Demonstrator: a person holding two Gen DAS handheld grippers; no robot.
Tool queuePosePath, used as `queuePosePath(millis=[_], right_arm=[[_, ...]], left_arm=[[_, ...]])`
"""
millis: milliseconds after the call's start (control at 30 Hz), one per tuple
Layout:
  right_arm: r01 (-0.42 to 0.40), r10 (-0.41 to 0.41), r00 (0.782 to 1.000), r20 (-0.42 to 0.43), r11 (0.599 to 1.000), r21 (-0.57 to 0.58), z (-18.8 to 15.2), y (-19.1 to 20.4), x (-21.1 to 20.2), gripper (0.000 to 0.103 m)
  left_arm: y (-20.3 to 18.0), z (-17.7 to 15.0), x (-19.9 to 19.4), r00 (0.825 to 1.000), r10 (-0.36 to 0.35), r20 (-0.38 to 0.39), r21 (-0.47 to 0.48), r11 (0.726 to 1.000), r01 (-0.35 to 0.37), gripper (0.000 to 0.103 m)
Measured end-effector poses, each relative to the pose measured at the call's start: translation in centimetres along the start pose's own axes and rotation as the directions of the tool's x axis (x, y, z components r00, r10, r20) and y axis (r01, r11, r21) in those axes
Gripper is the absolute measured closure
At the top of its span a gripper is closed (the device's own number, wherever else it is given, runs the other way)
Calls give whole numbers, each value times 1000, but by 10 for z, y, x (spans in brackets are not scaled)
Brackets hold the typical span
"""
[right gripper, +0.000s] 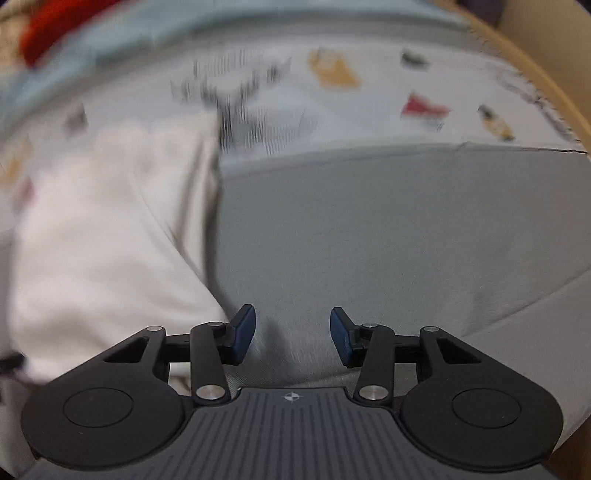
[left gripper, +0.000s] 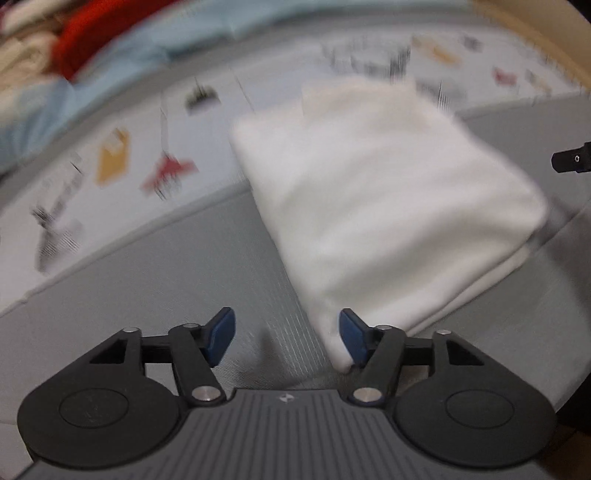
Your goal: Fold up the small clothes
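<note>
Bedding under you is grey sheet (right gripper: 369, 229), with a white patterned cloth (left gripper: 122, 155) behind it; its print is too blurred to read. Your folded white garment (left gripper: 388, 206) lies on the grey sheet, straddling the patterned cloth's edge. Your left gripper (left gripper: 287, 336) stands released, its right pad at the garment's near corner. Your right gripper (right gripper: 292, 334) is released too, just beside the garment's edge.

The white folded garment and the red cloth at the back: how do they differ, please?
The white folded garment lies flat on the grey surface, close to the left gripper; the red cloth sits bunched, far back among piled fabrics. The white one looks larger in view. Both are soft textiles, blurred.
</note>
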State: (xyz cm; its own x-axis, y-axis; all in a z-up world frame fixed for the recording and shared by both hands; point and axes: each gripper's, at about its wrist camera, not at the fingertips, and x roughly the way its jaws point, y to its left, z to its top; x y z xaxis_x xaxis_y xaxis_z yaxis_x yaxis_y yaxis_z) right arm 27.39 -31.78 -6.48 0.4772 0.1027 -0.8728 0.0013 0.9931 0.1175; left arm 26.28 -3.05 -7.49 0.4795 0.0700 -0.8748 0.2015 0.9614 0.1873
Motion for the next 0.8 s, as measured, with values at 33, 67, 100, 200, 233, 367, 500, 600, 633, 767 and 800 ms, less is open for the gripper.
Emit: queuePosePath(millis=[33, 67, 100, 200, 233, 367, 500, 600, 633, 767, 800], right_arm=[[-16, 17, 998, 61, 1000, -16, 0, 0, -20, 56], [-19, 22, 993, 117, 999, -32, -2, -1, -38, 56], [-22, 30, 984, 176, 999, -46, -6, -1, -58, 55], [-79, 86, 951, 296, 996, -38, -23, -6, -102, 51], [-101, 105, 938, 331, 994, -28, -32, -9, -113, 49], [-130, 114, 912, 394, 991, 13, -72, -9, -141, 40], [-111, 121, 899, 422, 993, -48, -98, 6, -148, 30], [-98, 140, 892, 429, 988, -118, -107, 22, -153, 25], [-83, 134, 896, 423, 987, -137, -108, 25, -152, 24], [-66, 125, 913, 387, 985, -161, -109, 32, -145, 23], [-67, 125, 916, 381, 985, -161, -110, 34, -144, 23]], left_arm=[[4, -1, -16, 999, 13, 44, -23, 1000, -12, 21], [8, -2, -32, 996, 21, 89, -53, 998, -16, 15], [11, -4, -49, 991, 25, 133, -91, 996, -13, 12], [14, -16, -93, 970, 23, 242, -193, 981, 25, 11], [13, -25, -106, 963, 17, 269, -226, 973, 46, 11], [3, -60, -124, 945, 17, 326, -331, 939, 97, 11], [-1, -80, -136, 935, -35, 354, -430, 881, 196, 11], [-4, -91, -132, 950, -35, 311, -471, 862, 186, 11], [-6, -92, -131, 953, -35, 301, -468, 865, 179, 11], [-13, -93, -123, 961, 8, 276, -418, 901, 112, 11], [-13, -93, -121, 963, 12, 271, -415, 904, 106, 11]])
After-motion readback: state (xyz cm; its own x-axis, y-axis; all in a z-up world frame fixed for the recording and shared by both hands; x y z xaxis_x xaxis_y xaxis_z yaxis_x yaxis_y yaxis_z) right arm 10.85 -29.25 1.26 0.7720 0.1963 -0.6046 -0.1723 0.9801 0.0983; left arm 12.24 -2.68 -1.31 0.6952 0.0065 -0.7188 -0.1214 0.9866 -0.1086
